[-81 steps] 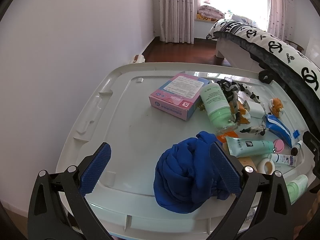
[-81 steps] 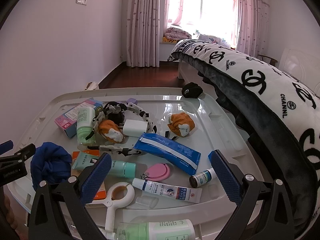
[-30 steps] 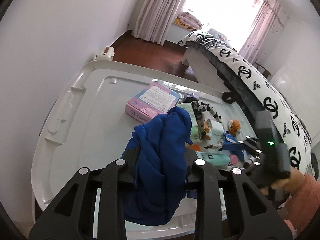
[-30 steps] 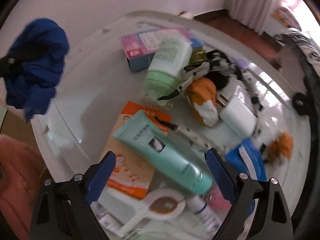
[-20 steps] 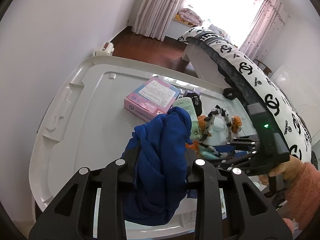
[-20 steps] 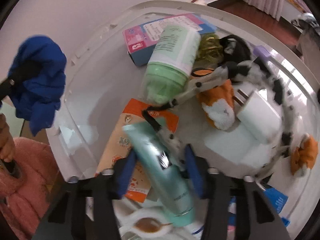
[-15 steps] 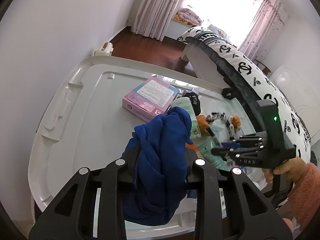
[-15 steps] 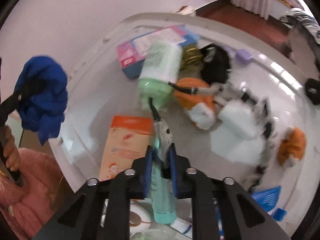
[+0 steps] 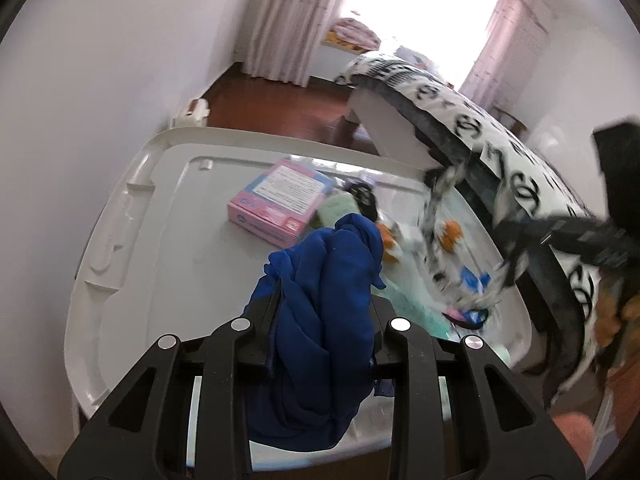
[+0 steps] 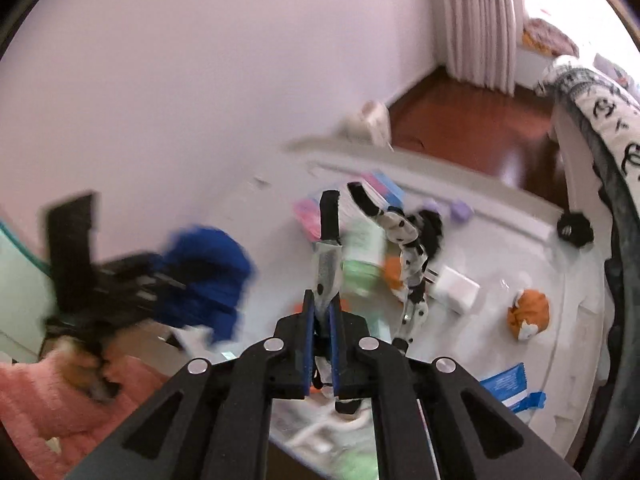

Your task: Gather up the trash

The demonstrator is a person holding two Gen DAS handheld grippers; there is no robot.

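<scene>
My left gripper (image 9: 324,312) is shut on a bunched blue cloth (image 9: 332,264), held above the near edge of the white plastic lid (image 9: 160,220). My right gripper (image 10: 321,304) is shut on a black-and-white spotted cord (image 10: 406,236), raised well above the lid. The cord loops up past the fingers and hangs down toward a white plug (image 10: 456,288) lying on the lid. In the left wrist view the right gripper (image 9: 516,236) is blurred at the right, with the spotted cord (image 9: 434,208) dangling below it.
On the lid lie a pink box (image 9: 280,204), a green bottle (image 10: 362,248), orange plush toys (image 10: 528,316), a blue packet (image 10: 504,388) and a small black item (image 10: 574,228). A bed with a black-and-white cover (image 9: 500,152) borders the right side. A pink sleeve (image 10: 48,392) is low left.
The right gripper went from open over the tubes to shut on the spotted cord and rose quickly, pulling the cord up. The left gripper kept its hold on the blue cloth and shifted slightly.
</scene>
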